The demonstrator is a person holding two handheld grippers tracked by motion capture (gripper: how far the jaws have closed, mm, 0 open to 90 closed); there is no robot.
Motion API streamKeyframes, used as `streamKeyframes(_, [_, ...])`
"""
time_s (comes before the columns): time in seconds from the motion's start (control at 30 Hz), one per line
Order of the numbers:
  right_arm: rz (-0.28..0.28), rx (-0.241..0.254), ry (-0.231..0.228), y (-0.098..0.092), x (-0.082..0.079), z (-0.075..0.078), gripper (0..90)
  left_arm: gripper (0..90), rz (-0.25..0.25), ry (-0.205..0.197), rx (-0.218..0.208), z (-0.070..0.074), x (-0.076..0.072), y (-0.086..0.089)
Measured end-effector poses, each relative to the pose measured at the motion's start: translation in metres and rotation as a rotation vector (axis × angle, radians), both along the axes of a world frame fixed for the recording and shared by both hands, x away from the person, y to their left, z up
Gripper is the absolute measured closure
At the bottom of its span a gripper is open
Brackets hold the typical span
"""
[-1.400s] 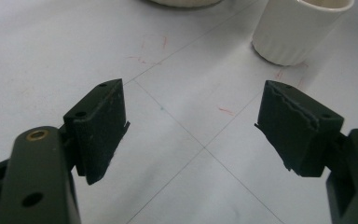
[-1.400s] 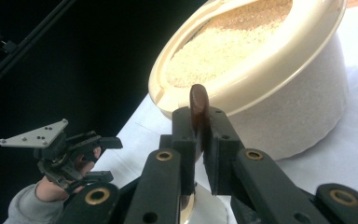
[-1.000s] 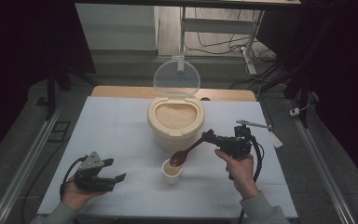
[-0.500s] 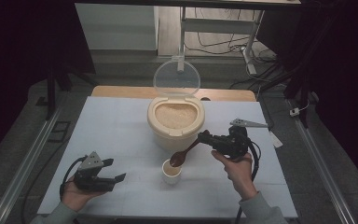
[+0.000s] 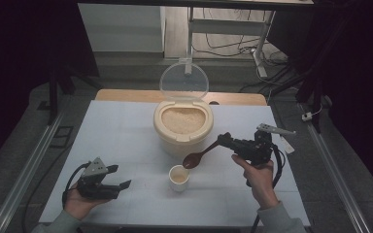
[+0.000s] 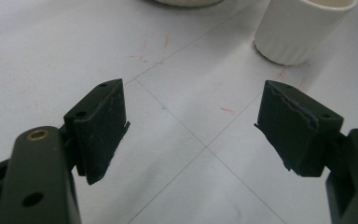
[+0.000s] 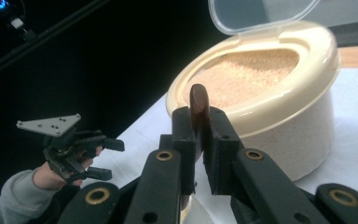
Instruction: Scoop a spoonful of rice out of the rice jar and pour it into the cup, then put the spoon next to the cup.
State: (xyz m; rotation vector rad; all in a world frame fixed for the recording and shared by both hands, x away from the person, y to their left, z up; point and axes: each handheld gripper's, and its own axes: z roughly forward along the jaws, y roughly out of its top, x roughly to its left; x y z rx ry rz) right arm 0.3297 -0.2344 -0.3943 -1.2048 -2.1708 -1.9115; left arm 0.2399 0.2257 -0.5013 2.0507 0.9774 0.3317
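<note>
Right gripper (image 5: 226, 140) clamped tight on the spoon (image 5: 199, 156), handle pinched between the jaws, bowl reaching down-left and hanging just above the cup (image 5: 179, 177). Likely held that way to tip rice into the cup, or just after tipping; contents of the spoon bowl too dark to make out. Cup parked near centre on the table (image 5: 126, 126), just this side of the rice tub (image 5: 183, 127), a short hop for each scoop. Tub lid (image 5: 184, 81) propped upright at the far side, out of the spoon's path, rice (image 5: 182, 119) filling the tub close to the rim. Left gripper (image 5: 121, 187) parked low at the near left, jaws spread wide, nothing between them, well clear of the cup. Seemingly on standby, aimed toward the cup, perhaps ready to steady it.
</note>
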Motion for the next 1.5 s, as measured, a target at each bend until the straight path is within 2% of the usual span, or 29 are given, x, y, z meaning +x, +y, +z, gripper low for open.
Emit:
streamKeyframes(0.2, [-0.006, 0.002, -0.024, -0.016, -0.003, 0.005, 83.5, 23.5, 0.001, 0.0, -0.001, 0.0, 0.0, 0.0])
streamKeyframes(0.33, [0.003, -0.028, -0.029, -0.025, -0.004, 0.007, 83.4, 23.5, 0.001, -0.001, 0.0, 0.0, 0.001, 0.0])
streamKeyframes(0.53, [0.071, -0.1, 0.008, -0.029, -0.003, 0.004, 83.4, 23.5, 0.001, -0.001, 0.003, 0.0, 0.001, 0.0])
streamKeyframes(0.87, [0.229, -0.225, 0.095, -0.004, 0.0, -0.019, 83.4, 23.6, -0.001, 0.001, 0.007, -0.001, 0.001, -0.001])
streamKeyframes(1.1, [0.31, -0.26, 0.157, 0.018, 0.003, -0.038, 83.3, 23.5, -0.003, 0.004, 0.009, -0.001, 0.0, 0.0])
streamKeyframes(1.2, [0.321, -0.277, 0.17, 0.024, 0.005, -0.044, 83.3, 23.6, -0.005, 0.006, 0.011, -0.001, 0.0, -0.001])
streamKeyframes(1.37, [0.315, -0.267, 0.183, 0.03, 0.01, -0.049, 82.8, 23.6, -0.005, 0.007, 0.013, -0.002, 0.0, -0.001])
streamKeyframes(1.5, [0.275, -0.288, 0.192, 0.032, 0.016, -0.053, 80.4, 23.6, -0.007, 0.008, 0.017, -0.002, 0.001, -0.001])
